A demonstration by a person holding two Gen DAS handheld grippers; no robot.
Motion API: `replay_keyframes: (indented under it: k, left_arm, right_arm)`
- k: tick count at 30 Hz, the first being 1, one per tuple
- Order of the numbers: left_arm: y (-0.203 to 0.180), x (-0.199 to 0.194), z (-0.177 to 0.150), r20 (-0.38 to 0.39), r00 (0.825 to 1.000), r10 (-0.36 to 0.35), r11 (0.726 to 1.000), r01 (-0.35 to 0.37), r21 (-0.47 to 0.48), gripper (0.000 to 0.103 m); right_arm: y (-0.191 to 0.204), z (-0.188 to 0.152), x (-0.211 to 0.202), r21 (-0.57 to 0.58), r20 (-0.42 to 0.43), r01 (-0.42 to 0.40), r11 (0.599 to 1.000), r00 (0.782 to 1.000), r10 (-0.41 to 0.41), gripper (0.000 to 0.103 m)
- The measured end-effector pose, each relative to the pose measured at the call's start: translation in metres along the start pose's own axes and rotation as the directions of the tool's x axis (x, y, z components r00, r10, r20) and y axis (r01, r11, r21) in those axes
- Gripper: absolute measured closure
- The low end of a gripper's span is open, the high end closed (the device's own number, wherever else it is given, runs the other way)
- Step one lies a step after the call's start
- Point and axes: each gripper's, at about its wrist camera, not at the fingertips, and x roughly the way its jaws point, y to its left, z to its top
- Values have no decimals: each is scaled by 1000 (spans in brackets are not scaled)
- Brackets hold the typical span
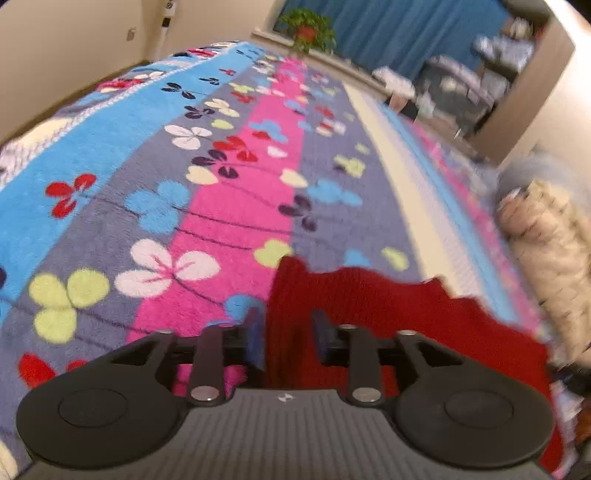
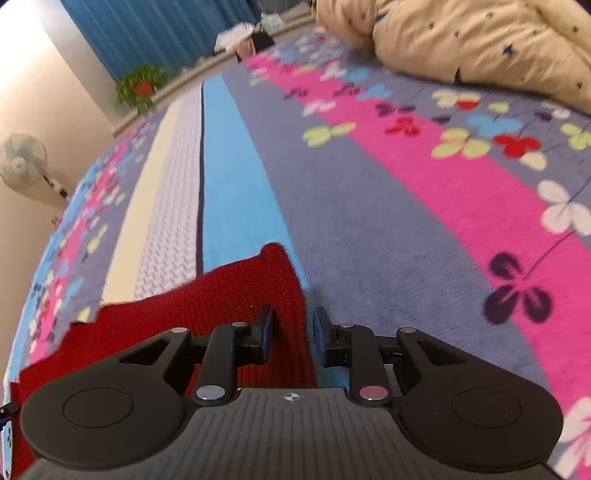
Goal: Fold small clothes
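A small red knitted garment [image 1: 369, 306] lies on a striped flowered blanket [image 1: 229, 206]. In the left wrist view its left edge runs between the fingers of my left gripper [image 1: 286, 332], whose jaws stand a little apart around the red cloth. In the right wrist view the garment [image 2: 229, 295] spreads to the left, and its right edge strip passes between the fingers of my right gripper [image 2: 293, 328], also a little apart around the cloth. The garment's near part is hidden under both grippers.
The blanket [image 2: 388, 206] covers a bed. A cream quilt [image 2: 480, 40] is bunched at the far right, and shows in the left wrist view [image 1: 554, 251]. A potted plant [image 1: 308, 27], blue curtains [image 1: 399, 29] and a fan [image 2: 22, 160] stand beyond the bed.
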Motion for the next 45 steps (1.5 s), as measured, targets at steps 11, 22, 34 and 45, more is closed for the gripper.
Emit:
replay_keyframes:
  k: [11,22,34,45]
  left_arm:
    - [7,-36,-68,-340,935,-96,990,124,61,40]
    - [-9,-95,-86,-190,976,-108,989,124,75,89]
    - [-25,-103,-96,-52,983,175,962,-160,221,69]
    - [-55,-60,-113,-162,956,246,905,-167,390,57]
  right_arm:
    - [-11,-60,-70,-57,-154,-135,989,980,125,46]
    - [-16,-91,-126,-73,-19,-145,987,989,144,90]
    - [-6,-98,-122,-174,-30,36,984,999,-42,81]
    - [18,-128,-91,-464,-147,0,886,986,-77,67]
